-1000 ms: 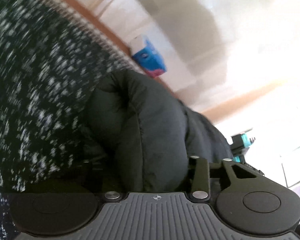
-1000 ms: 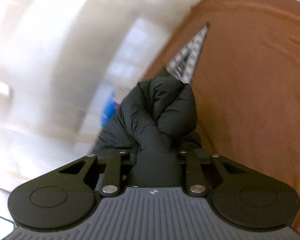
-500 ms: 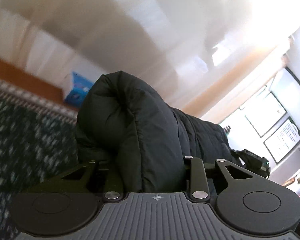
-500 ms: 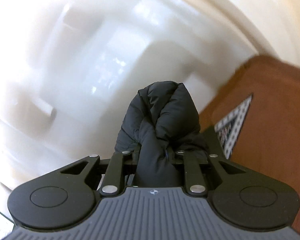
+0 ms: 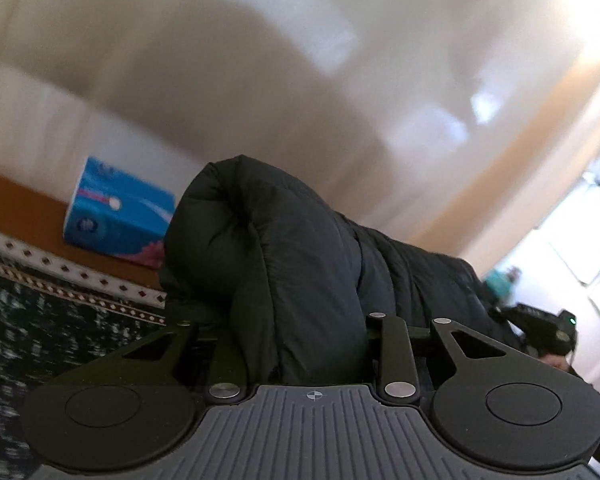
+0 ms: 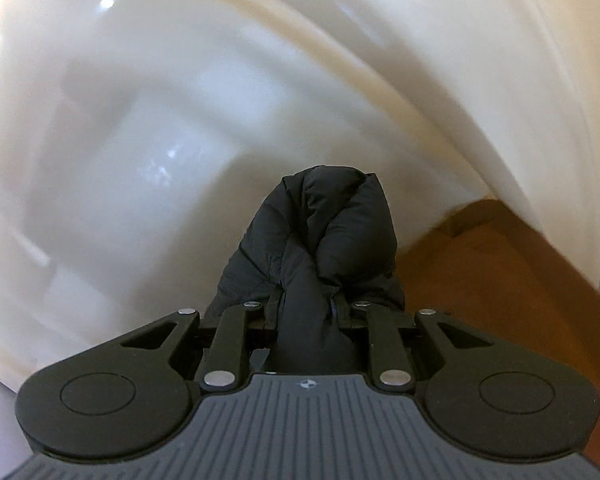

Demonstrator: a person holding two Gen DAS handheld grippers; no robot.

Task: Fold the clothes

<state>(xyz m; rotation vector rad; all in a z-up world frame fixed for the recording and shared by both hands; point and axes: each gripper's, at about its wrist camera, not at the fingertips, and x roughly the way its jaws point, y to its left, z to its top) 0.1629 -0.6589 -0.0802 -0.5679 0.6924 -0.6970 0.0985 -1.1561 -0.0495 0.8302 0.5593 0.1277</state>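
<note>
You've swung both grippers upward in the last second: the patterned rug (image 5: pixel 40 320) has slid to 8 o'clock. Your left gripper (image 5: pixel 296 320) and right gripper (image 6: pixel 306 316) stay clamped on the black puffer jacket (image 5: pixel 268 264), lifted (likely mid-fold).

Black puffer jacket (image 6: pixel 320 236) between jaws

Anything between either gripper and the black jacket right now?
Nothing visible. The left gripper and right gripper are each shut on a bunch of the black puffer jacket, so the fabric sits directly between their fingers.
</note>
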